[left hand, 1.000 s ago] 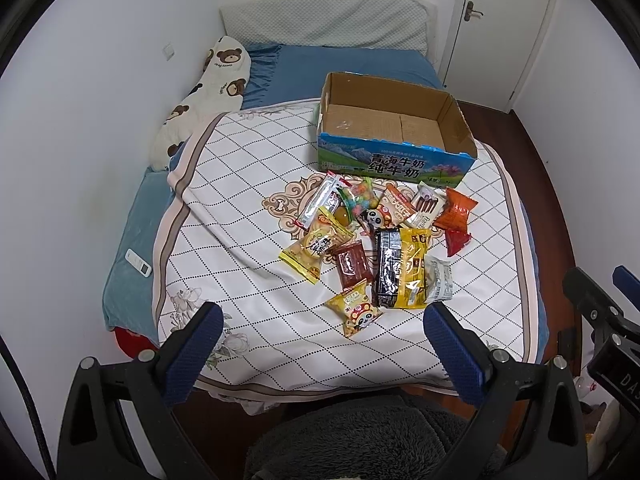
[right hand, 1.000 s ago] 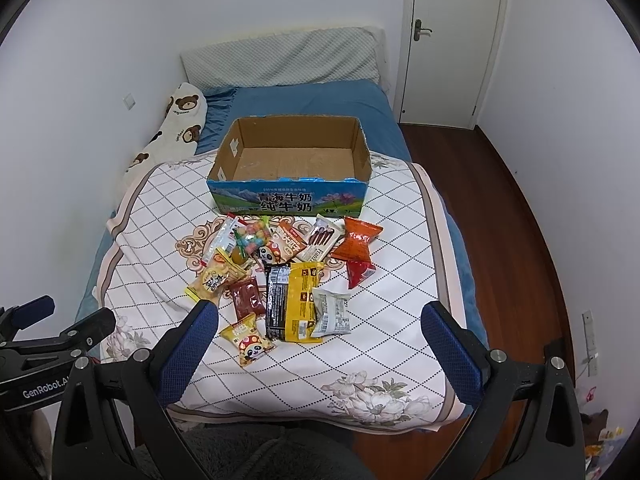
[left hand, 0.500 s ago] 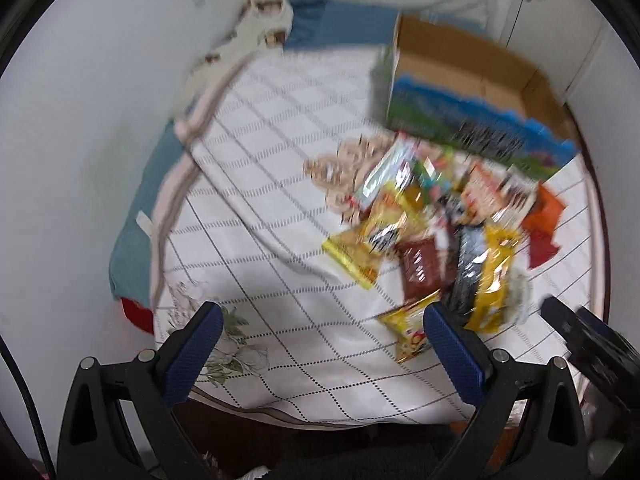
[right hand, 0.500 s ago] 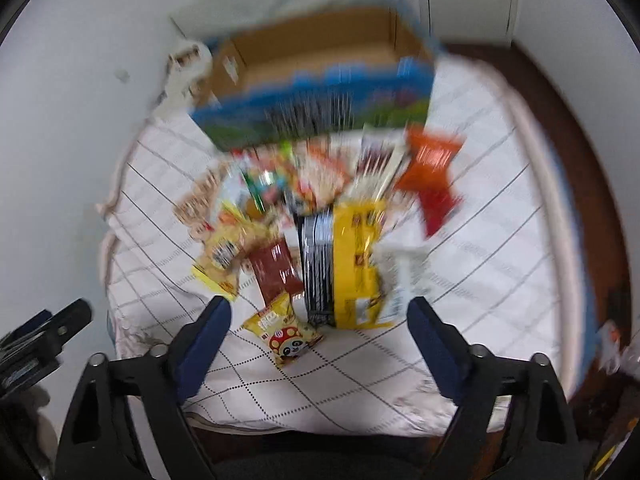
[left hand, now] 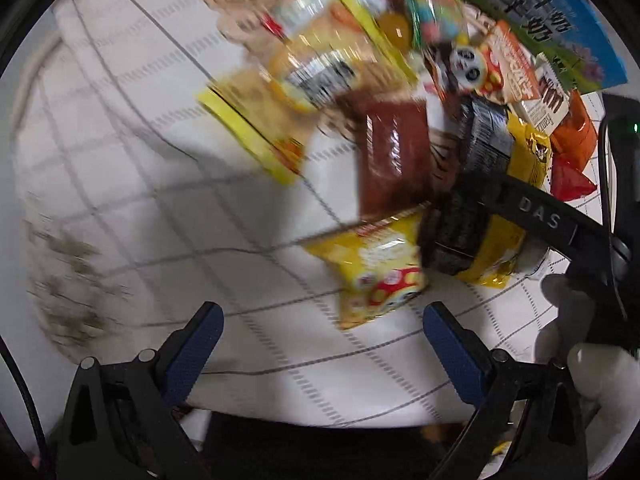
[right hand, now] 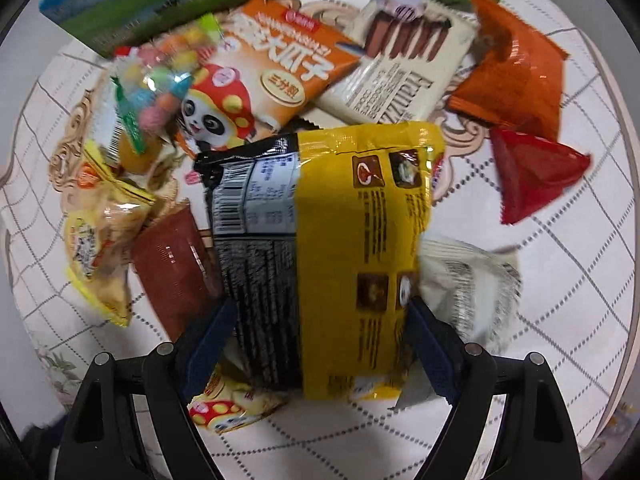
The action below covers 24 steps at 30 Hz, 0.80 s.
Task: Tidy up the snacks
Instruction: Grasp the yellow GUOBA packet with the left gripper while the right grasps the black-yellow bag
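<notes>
While the left gripper hangs open over bare quilt, the right gripper straddles the yellow-and-black packet, seemingly pressing its crinkly, slippery sides, best pinched mid-length.

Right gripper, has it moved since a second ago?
Yes. The right gripper has dropped toward the quilted bedspread, and its fingers now flank the yellow and black snack pack.

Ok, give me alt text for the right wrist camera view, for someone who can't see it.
The right gripper straddles a large yellow and black snack pack, a blue pad at each side of it. Other snacks crowd the quilted bedspread around it, including an orange packet, a red packet and a brown bar.
</notes>
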Available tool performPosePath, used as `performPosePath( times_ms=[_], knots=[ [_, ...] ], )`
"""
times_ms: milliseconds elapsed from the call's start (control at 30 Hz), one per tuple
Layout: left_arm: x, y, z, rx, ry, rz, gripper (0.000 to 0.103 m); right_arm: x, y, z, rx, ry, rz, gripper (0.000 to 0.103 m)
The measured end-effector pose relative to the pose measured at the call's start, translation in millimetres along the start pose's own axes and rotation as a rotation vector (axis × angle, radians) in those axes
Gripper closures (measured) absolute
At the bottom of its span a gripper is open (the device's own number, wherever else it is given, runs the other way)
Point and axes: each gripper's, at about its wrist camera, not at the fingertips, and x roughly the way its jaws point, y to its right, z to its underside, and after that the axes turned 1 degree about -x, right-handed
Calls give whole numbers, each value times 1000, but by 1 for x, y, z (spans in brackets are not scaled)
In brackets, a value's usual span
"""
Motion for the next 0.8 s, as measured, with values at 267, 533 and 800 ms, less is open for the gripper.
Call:
performPosePath(
  times_ms=[267, 533, 800],
  knots=[
    [28, 12, -5, -68, -34, 46, 1, 6, 17, 1, -103, -44, 42, 17],
    [54, 15, -14, -113, -65, 65, 39, 6, 43, 12, -98, -75, 29, 17],
    [45, 1, -12, 64, 12, -80, 43, 0, 30, 22, -58, -41, -44, 13]
  ],
)
